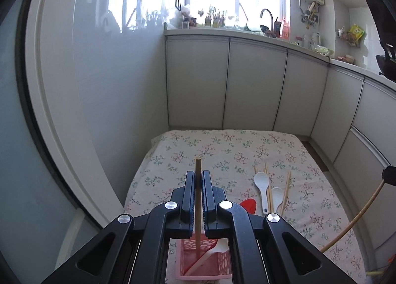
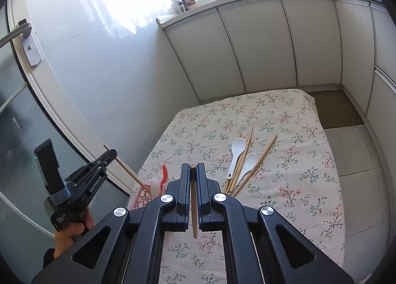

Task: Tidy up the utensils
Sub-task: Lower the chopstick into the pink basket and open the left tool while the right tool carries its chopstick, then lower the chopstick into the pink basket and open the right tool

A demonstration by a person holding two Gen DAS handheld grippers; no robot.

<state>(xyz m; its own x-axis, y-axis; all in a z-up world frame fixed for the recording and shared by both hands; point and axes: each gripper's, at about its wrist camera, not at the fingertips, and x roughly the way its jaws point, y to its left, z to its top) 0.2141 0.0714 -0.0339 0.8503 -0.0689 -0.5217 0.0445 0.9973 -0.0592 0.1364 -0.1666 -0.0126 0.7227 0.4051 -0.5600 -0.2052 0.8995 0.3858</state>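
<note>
My left gripper (image 1: 198, 177) is shut on a wooden chopstick (image 1: 198, 209) that stands nearly upright. Its lower end reaches into the pink basket (image 1: 212, 269) below the jaws. A white spoon (image 1: 210, 256) leans inside the basket and a red spoon (image 1: 248, 206) shows beside it. My right gripper (image 2: 193, 168) is shut on another chopstick (image 2: 194, 217) above the floral cloth (image 2: 284, 185). In the right wrist view the left gripper (image 2: 112, 154) is at the left, over the basket (image 2: 143, 196). Two white spoons (image 2: 237, 150) and several chopsticks (image 2: 257, 162) lie loose mid-cloth.
White cabinet doors (image 1: 255, 86) stand behind the cloth and along its right side. A glossy wall and a door frame (image 2: 74, 115) run close along the left edge, next to the basket. A hand (image 2: 74, 229) holds the left gripper's handle.
</note>
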